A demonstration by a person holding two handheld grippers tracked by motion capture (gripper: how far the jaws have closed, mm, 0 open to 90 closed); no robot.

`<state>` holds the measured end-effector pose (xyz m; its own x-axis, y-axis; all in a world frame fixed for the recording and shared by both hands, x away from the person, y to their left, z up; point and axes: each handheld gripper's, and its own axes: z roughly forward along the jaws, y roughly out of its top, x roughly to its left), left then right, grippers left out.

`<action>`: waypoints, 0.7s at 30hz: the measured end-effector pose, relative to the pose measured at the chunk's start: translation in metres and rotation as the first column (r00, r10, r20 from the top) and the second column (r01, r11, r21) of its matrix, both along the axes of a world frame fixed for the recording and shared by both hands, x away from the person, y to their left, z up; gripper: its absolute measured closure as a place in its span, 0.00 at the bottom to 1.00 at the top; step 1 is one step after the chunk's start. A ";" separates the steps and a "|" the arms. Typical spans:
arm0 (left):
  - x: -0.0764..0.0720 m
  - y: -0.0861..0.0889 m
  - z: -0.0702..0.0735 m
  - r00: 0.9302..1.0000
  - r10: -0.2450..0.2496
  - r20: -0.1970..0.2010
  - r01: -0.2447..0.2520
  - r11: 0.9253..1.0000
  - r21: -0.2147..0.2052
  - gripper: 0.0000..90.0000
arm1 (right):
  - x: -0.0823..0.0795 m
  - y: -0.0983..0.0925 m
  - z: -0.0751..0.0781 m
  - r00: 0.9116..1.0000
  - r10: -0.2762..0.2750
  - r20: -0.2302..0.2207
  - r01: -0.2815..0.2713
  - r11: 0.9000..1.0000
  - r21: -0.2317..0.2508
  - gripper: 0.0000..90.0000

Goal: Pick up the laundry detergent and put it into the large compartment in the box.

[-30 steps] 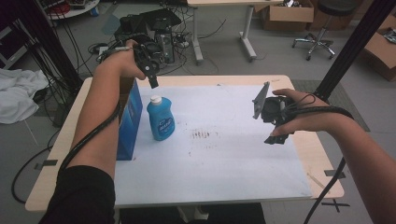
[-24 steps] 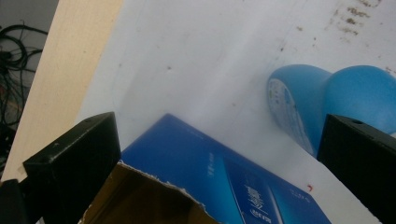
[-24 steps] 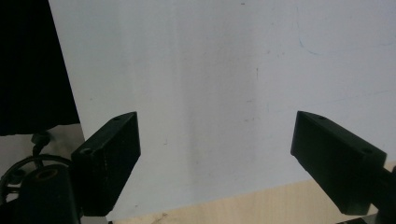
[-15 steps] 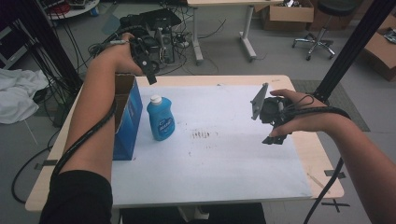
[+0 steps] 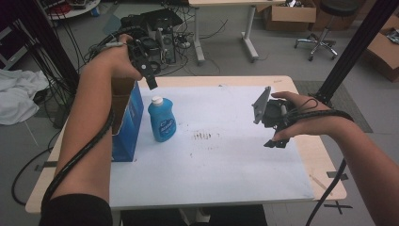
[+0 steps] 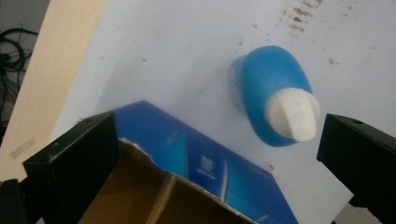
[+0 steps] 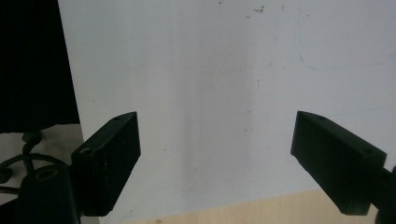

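my left hand-held gripper [image 5: 149, 77] hangs in the upper left of the high view, above the open top of the box [image 5: 127, 123] and just up-left of the bottle [image 5: 162, 119]. its jaws stand wide apart with nothing between them; in the left gripper view they frame the box's torn cardboard mouth at lower left and the bottle's white cap [image 6: 293, 114] at centre right. i hold it high and pointing down so i can look over both things and, i judge, drop onto the bottle's neck next.

the bottle stands upright on the white sheet of the desk [image 5: 226, 80], just beside the box, close enough that it could go in with a short lift.

my right hand-held gripper [image 5: 275, 136] waits at centre right, jaws apart and empty, over bare sheet, kept well apart from the left so it won't crowd the reach.
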<state>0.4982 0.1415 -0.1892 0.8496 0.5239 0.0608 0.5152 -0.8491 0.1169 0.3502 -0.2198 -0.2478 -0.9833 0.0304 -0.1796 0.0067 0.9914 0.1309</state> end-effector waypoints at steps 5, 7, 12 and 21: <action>-0.010 -0.005 0.000 1.000 0.000 -0.008 0.000 1.000 0.005 0.00 | -0.003 0.001 0.000 1.000 0.014 0.005 -0.014 1.000 0.001 0.18; -0.013 -0.006 -0.001 1.000 -0.001 -0.013 0.001 1.000 0.003 0.00 | -0.004 0.001 0.000 1.000 0.016 0.007 -0.016 1.000 0.003 0.18; -0.019 -0.009 -0.006 1.000 0.004 -0.027 -0.004 1.000 0.000 0.00 | -0.005 0.003 -0.001 1.000 0.025 0.008 -0.025 1.000 0.006 0.18; -0.026 -0.015 -0.019 0.999 0.004 -0.046 -0.004 1.000 -0.009 0.00 | -0.004 0.006 -0.004 0.999 0.041 0.007 -0.041 0.999 0.004 0.18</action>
